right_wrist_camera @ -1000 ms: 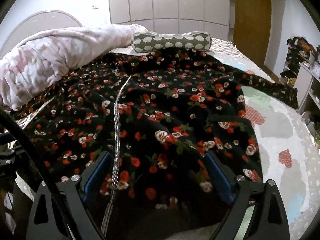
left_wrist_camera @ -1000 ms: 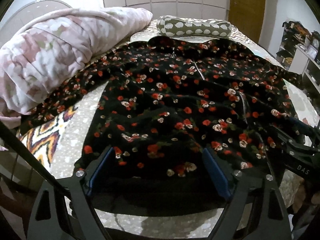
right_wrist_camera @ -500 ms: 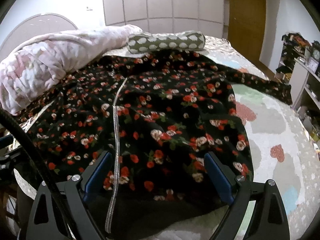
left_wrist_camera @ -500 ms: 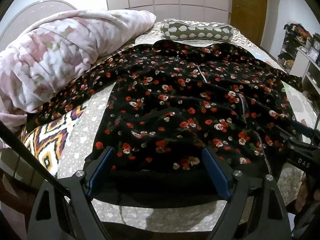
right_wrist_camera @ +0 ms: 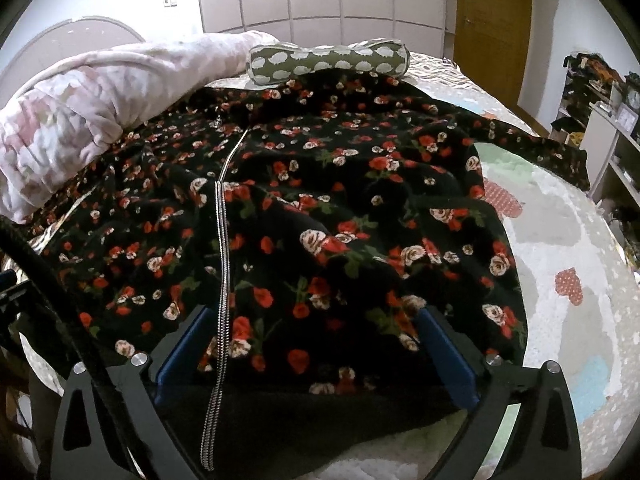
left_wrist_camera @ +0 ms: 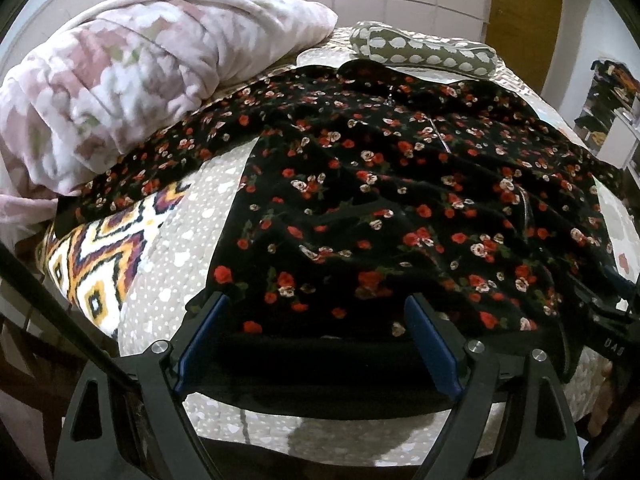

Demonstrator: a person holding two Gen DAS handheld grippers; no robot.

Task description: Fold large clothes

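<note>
Bedspread, beige patterned [left_wrist_camera: 188, 248], mostly hidden under black red-rose fleece zip jacket [left_wrist_camera: 400, 200] spread flat, sleeve ends cut off. Pink rolled blanket [left_wrist_camera: 132, 80] covers left sleeve top. Left gripper [left_wrist_camera: 316, 332] and right gripper [right_wrist_camera: 316, 348] both wide over hem, contact unclear.

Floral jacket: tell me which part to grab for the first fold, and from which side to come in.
Probably the plain black hem band of the floral jacket, approached from the near bed edge. It lies flat and closest, running between the spread fingers of both the left gripper and right gripper. The silver zipper marks the centre, so grip on either side of it.
</note>
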